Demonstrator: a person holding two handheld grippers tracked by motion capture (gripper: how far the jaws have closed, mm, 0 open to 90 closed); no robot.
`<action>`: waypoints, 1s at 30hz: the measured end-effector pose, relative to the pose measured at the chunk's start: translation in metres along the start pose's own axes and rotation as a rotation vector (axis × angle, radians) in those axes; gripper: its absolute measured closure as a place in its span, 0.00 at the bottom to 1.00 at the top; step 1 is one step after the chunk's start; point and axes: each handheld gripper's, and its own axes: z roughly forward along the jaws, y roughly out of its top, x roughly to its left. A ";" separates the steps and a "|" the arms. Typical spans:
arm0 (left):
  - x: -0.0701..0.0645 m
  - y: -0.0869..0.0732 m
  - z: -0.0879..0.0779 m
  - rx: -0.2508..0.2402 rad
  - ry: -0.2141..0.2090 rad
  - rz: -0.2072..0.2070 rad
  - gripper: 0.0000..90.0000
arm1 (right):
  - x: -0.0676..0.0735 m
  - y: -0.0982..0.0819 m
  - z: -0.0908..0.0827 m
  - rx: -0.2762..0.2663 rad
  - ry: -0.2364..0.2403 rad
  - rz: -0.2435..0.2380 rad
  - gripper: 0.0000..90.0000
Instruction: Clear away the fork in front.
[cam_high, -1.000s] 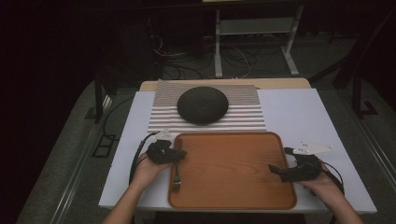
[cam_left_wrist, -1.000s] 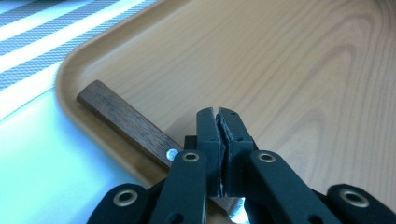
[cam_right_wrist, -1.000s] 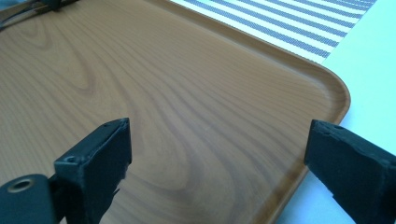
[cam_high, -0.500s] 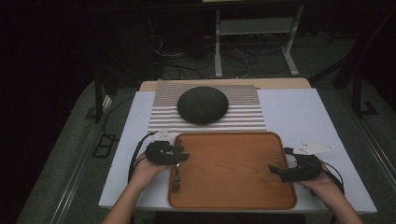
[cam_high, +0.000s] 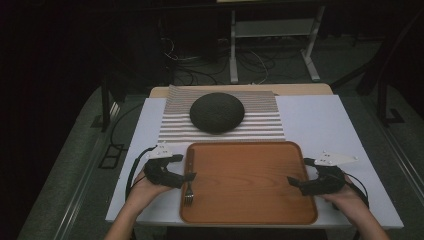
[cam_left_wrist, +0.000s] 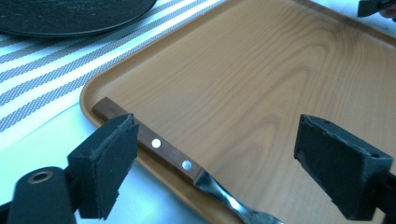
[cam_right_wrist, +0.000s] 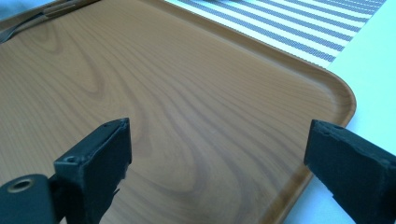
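A wood-handled fork (cam_left_wrist: 170, 156) lies along the left rim of the wooden tray (cam_high: 250, 210) on the worktop (cam_high: 320, 120). The left claw (cam_left_wrist: 210, 163), its jaws just opened wide, hangs over the handle without pressing it. The right claw (cam_right_wrist: 219, 163) gapes empty over the tray's far side. A stray nudge could tip the fork off the rim. No writing is legible.

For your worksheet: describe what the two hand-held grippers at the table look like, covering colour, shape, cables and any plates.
Both the left gripper and the right gripper have black bodies. Each carries a pale grey three-cornered plate on top and trails a black cable. The jaws end in blocky black foam-like pads with rough edges. The person's forearms are bare, with no sleeves in view.
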 end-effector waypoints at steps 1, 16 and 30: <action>-0.001 -0.002 -0.002 -0.008 0.010 -0.002 0.11 | 0.000 0.000 0.000 0.000 0.001 0.000 0.08; -0.002 -0.010 -0.007 -0.012 0.007 0.008 0.00 | 0.000 0.001 -0.003 -0.010 0.004 0.000 0.08; -0.002 -0.010 -0.008 -0.019 0.011 0.015 0.00 | 0.000 0.001 -0.003 -0.009 0.003 -0.001 0.08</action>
